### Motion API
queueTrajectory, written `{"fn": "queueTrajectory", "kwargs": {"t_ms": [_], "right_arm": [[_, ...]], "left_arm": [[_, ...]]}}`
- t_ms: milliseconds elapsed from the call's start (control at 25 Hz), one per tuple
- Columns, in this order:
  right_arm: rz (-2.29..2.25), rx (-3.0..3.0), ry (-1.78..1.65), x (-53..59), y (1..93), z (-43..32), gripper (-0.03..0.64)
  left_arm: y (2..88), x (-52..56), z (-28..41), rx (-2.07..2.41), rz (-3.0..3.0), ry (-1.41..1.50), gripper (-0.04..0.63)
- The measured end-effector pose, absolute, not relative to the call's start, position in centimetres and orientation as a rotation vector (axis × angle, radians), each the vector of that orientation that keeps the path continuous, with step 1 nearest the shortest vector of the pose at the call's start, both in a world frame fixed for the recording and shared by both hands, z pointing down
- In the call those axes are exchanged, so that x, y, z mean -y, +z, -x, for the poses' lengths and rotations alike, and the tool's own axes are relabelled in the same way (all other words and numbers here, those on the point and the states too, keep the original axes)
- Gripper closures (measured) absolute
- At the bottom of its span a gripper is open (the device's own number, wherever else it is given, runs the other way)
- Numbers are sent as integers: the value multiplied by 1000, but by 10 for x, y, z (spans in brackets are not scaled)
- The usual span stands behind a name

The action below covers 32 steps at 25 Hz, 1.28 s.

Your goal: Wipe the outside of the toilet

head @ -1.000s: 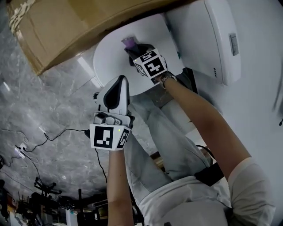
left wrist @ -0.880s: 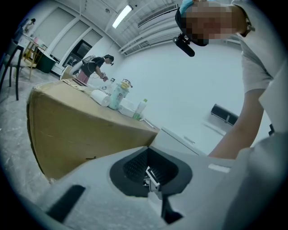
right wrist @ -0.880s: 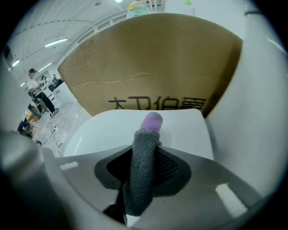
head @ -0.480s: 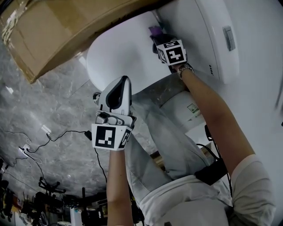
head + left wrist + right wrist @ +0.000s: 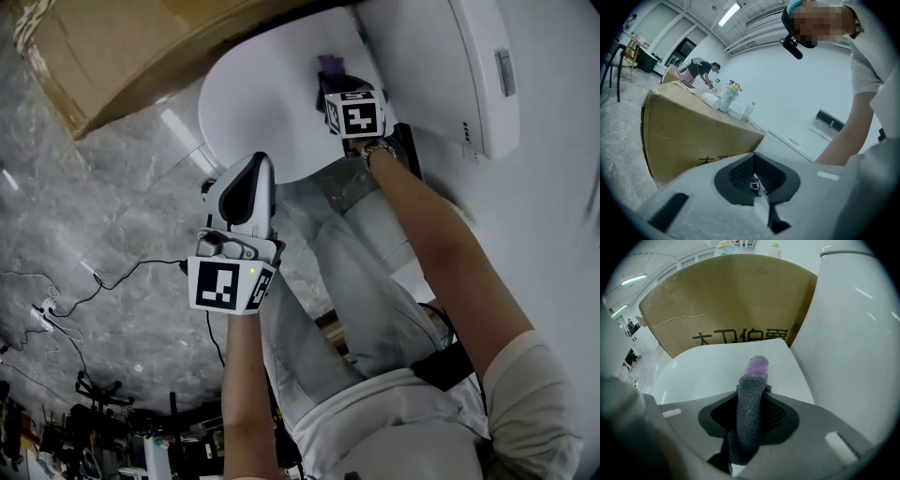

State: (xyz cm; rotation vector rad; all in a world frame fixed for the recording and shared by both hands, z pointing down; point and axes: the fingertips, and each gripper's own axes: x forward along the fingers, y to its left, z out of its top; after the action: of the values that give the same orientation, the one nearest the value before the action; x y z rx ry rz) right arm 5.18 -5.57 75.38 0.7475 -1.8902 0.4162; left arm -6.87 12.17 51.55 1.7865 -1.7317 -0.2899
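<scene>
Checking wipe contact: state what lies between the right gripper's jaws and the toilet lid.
A grey cloth with a purple tip, clamped in the right gripper, points at the toilet lid; nothing else. Seen in the right gripper view.

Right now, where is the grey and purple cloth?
In the right gripper view the cloth sits centre frame, clamped in the jaws of the right gripper. Its purple tip is over the white toilet lid, and the cardboard box is just beyond.

1 toilet (image 5: 262, 108), 1 cardboard box (image 5: 141, 47), 1 cloth (image 5: 751, 404), 2 grippers (image 5: 255, 169) (image 5: 333, 82).
</scene>
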Motion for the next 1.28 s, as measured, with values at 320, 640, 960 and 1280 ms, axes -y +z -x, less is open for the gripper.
{"fn": "queueTrajectory", "kwargs": {"t_ms": [320, 640, 960, 1280], "right_arm": [[-707, 1902, 473, -32, 758, 9, 502], [-595, 1928, 463, -120, 761, 75, 500], [-403, 1938, 476, -184, 763, 103, 500], [118, 1952, 432, -223, 756, 93, 502]], "left_arm": [[511, -189, 111, 1726, -1801, -267, 591], [512, -249, 174, 1809, -1738, -282, 591], [509, -269, 195, 1864, -1693, -284, 591], [504, -223, 156, 1854, -1696, -283, 591]]}}
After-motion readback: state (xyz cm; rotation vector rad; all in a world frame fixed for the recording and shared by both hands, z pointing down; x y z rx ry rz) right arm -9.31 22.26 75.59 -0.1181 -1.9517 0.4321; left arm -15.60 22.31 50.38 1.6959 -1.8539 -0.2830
